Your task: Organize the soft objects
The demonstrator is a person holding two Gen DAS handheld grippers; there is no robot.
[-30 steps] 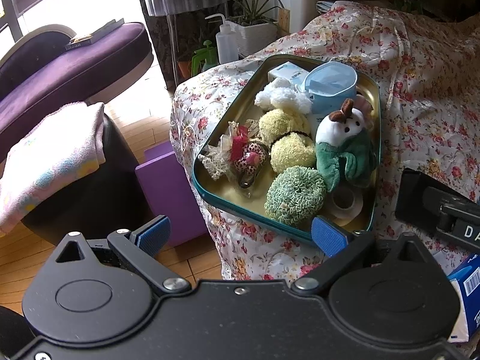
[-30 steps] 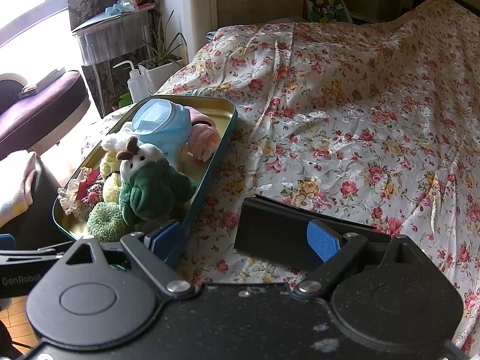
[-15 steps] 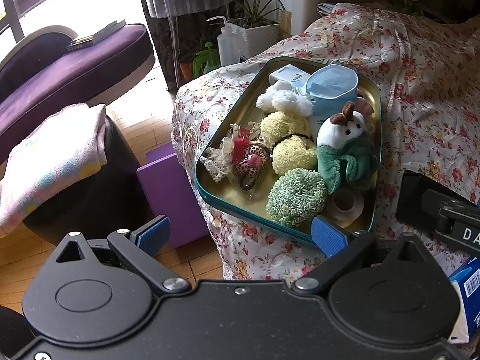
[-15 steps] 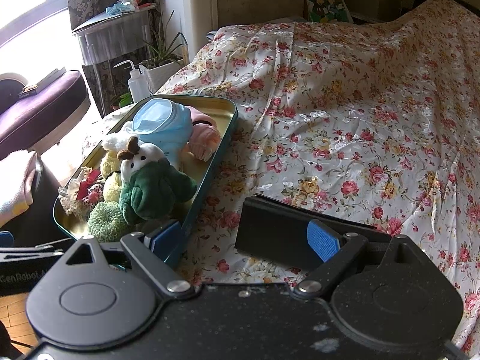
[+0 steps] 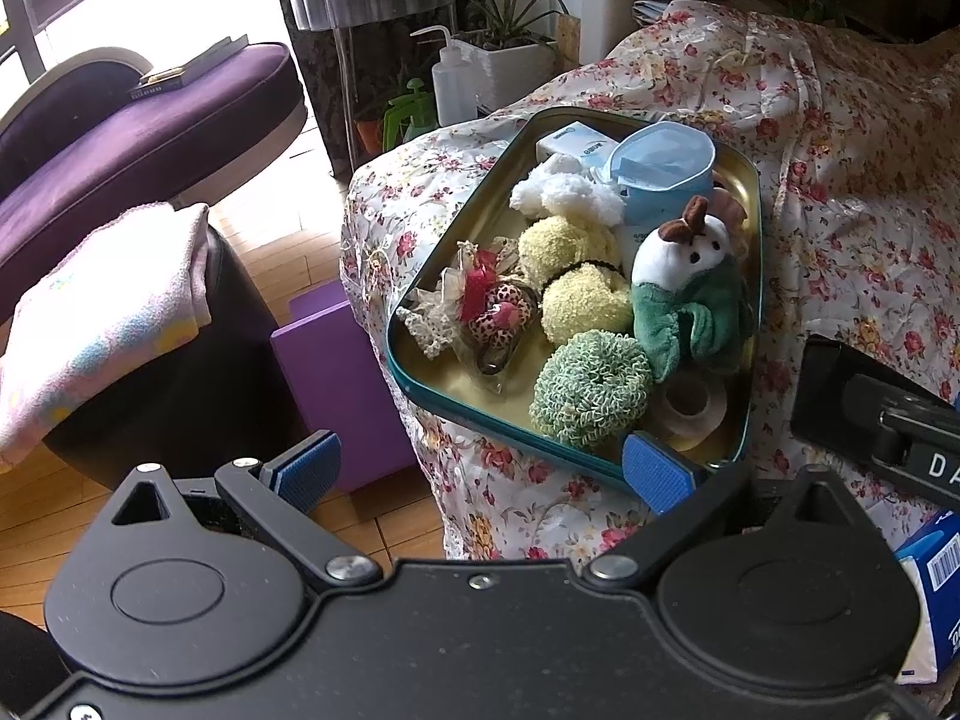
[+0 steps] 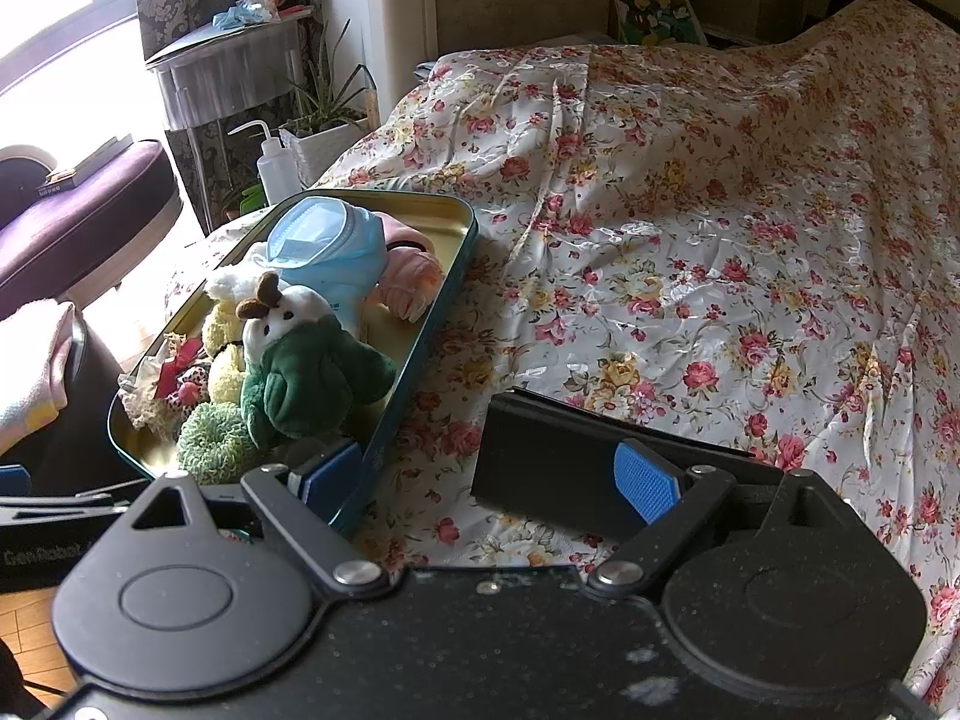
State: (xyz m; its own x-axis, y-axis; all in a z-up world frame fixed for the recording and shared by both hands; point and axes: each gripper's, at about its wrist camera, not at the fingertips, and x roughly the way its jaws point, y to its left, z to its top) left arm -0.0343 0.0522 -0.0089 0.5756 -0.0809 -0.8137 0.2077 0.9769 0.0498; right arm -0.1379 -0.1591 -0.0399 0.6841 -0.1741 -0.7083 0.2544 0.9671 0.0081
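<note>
Left wrist view: left gripper [image 5: 477,471] jaws wide apart, nothing betw. them, hovering at the near end of the teal tin tray [image 5: 414,384]. Tray sits on the floral bedspread [image 5: 852,192] at the bed's corner. Inside: green knit scrubby [image 5: 591,387] nearest, tape roll [image 5: 690,405] just beside it, green plush w/ white head [image 5: 690,294], two yellow fuzzy balls [image 5: 579,282], white fluffy piece [image 5: 564,192], leopard-print bow bundle [image 5: 489,309], blue face mask [image 5: 666,165] at the far end.

Right wrist view: right gripper [image 6: 489,477] jaws also wide, empty; left pad by the tray's near corner, right pad over a black block [image 6: 552,468] lying on the bedspread. A pink soft item [image 6: 411,279] rests in the tray beside the mask.
</note>
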